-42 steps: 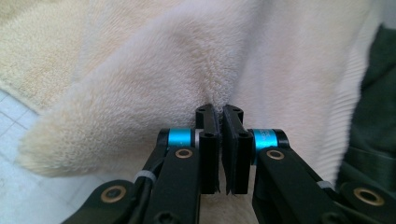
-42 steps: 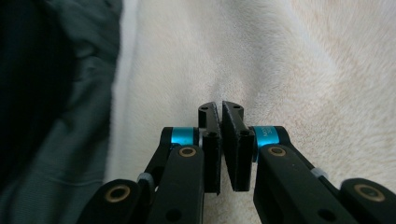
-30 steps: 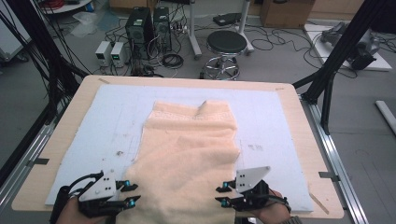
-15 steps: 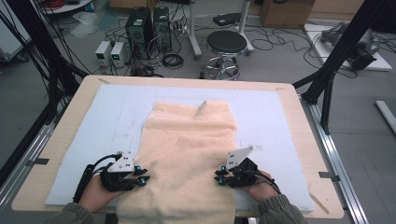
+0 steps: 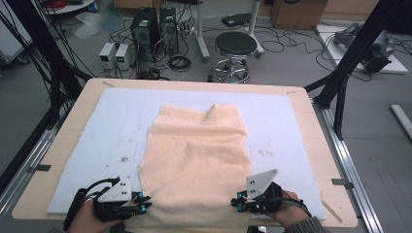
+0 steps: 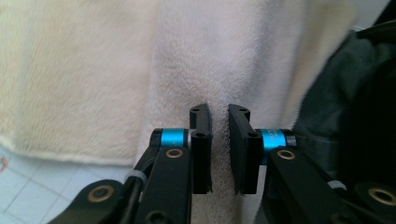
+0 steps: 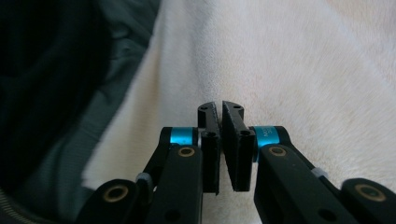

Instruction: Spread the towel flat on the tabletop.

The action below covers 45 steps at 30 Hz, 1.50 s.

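A cream towel [image 5: 199, 160] lies lengthwise on the pale blue mat [image 5: 291, 126], its near end hanging over the table's front edge. My left gripper [image 5: 143, 206] is at the towel's near left edge and my right gripper [image 5: 235, 201] at its near right edge. In the left gripper view the jaws [image 6: 219, 114] stand nearly together, with a ridge of towel [image 6: 93, 70] pinched between them. The right gripper view has its jaws [image 7: 219, 109] pressed almost tip to tip on the towel [image 7: 303, 70].
The wooden table [image 5: 63, 160] frames the mat. Black frame posts [image 5: 345, 73] stand at both sides. A stool [image 5: 235, 46] and computer boxes [image 5: 150, 29] are on the floor beyond. The person's dark clothing [image 6: 336, 93] sits close behind the towel's near end.
Both grippers went forward onto the towel's near part half a second ago and have now drawn back toward the table's front edge. The towel's far end has stayed put.
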Each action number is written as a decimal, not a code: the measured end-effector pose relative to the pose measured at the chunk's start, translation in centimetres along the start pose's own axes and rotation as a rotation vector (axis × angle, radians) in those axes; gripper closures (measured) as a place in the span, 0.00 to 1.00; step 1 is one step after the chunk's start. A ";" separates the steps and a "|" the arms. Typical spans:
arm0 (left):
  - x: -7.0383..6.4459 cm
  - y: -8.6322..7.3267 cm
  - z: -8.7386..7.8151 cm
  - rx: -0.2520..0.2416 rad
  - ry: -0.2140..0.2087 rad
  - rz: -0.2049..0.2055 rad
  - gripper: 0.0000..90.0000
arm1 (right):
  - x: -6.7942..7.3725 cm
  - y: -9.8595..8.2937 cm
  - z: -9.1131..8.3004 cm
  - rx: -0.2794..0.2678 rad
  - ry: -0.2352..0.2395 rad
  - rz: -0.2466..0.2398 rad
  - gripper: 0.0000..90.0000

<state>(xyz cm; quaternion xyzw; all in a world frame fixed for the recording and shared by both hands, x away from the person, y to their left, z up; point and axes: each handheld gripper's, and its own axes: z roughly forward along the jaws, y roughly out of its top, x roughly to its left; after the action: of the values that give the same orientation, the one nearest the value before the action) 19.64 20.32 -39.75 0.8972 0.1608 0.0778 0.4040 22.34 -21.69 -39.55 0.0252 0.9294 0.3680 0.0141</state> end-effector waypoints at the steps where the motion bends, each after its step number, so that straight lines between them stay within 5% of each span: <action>1: 0.1 0.2 -0.3 -0.020 0.016 0.003 0.79 | 0.3 0.0 -0.4 -0.017 -0.014 0.008 0.88; 6: 2.7 0.7 -0.2 -0.068 0.102 -0.035 0.68 | -1.1 -0.4 -1.6 -0.086 -0.121 0.059 0.77; 10: 5.1 0.2 1.9 -0.041 0.127 -0.090 0.69 | -4.0 -0.3 -0.3 -0.055 -0.188 0.076 0.73; 15: 6.5 -0.3 5.0 0.066 0.111 -0.118 0.71 | -7.0 -1.0 2.3 0.010 -0.143 0.135 0.68; 19: 7.0 -0.2 5.2 0.060 0.089 -0.135 0.91 | -7.2 -1.3 3.5 0.059 -0.117 0.142 0.67; 23: 6.9 -0.2 5.1 0.063 0.112 -0.130 0.96 | -7.1 -1.2 3.5 0.057 -0.117 0.144 0.67; 29: 8.6 0.1 3.8 0.024 0.219 -0.168 0.96 | -6.8 -0.8 3.3 0.025 -0.115 0.123 0.67; 35: 11.0 1.1 3.5 -0.010 0.396 -0.207 0.96 | -6.8 -0.3 3.4 0.016 -0.112 0.116 0.67; 40: 11.0 1.1 3.4 -0.006 0.399 -0.212 0.85 | -6.9 -0.6 3.3 0.028 -0.113 0.125 0.67; 45: 8.6 1.1 2.4 -0.052 0.317 -0.145 0.72 | -6.8 -1.1 3.4 0.039 -0.118 0.135 0.67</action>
<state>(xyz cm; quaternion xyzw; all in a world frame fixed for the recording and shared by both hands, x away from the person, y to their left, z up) 28.61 20.97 -40.41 0.8491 0.2846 0.1930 0.4010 29.27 -20.60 -42.76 0.1098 0.9301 0.3478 0.0432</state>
